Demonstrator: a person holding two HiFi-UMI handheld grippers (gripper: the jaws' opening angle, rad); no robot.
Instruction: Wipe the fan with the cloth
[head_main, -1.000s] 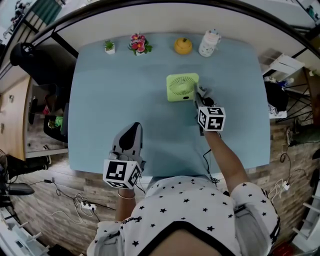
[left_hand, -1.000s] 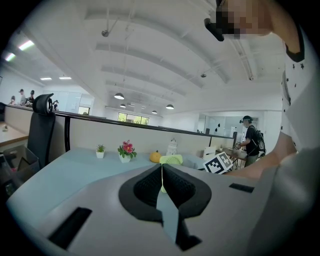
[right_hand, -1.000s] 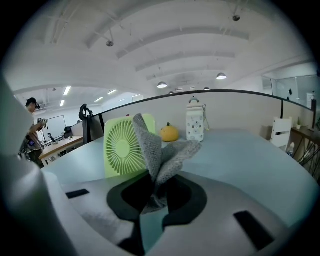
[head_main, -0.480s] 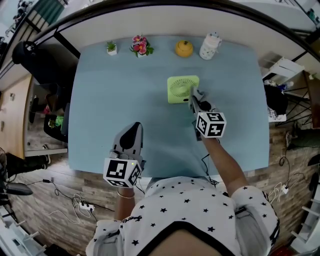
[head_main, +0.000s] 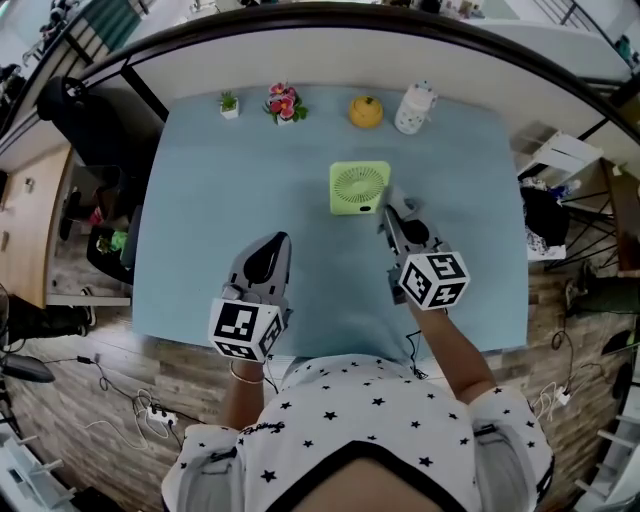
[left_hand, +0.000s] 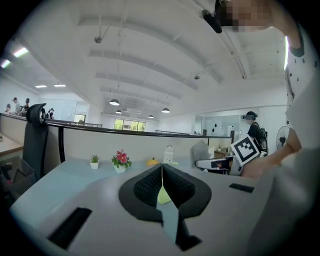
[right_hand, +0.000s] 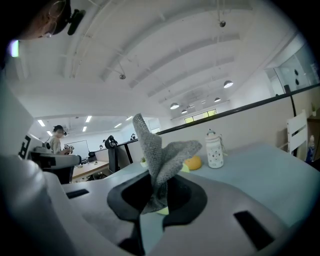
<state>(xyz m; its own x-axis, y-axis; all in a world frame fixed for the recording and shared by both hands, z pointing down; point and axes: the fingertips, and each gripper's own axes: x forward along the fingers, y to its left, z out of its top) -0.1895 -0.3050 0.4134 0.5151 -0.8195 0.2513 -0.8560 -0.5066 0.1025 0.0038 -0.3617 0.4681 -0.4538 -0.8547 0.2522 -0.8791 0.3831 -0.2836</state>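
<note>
A small green fan (head_main: 360, 188) stands on the light blue table (head_main: 200, 220), right of centre. My right gripper (head_main: 391, 206) is just off the fan's near right corner, shut on a grey cloth (right_hand: 157, 155) that sticks up out of the jaws in the right gripper view. In that view a sliver of the fan (right_hand: 185, 168) shows behind the cloth. My left gripper (head_main: 274, 245) hovers over the near left part of the table, well short of the fan. Its jaws are shut with nothing between them (left_hand: 161, 172).
Along the table's far edge stand a tiny potted plant (head_main: 229, 104), a pot of pink flowers (head_main: 285, 103), an orange pumpkin-like thing (head_main: 366, 110) and a white bottle (head_main: 413, 108). A dark office chair (head_main: 80, 110) is off the table's left side.
My right gripper has drawn back with the cloth from the fan's right side toward the near edge. The left gripper has barely moved.
</note>
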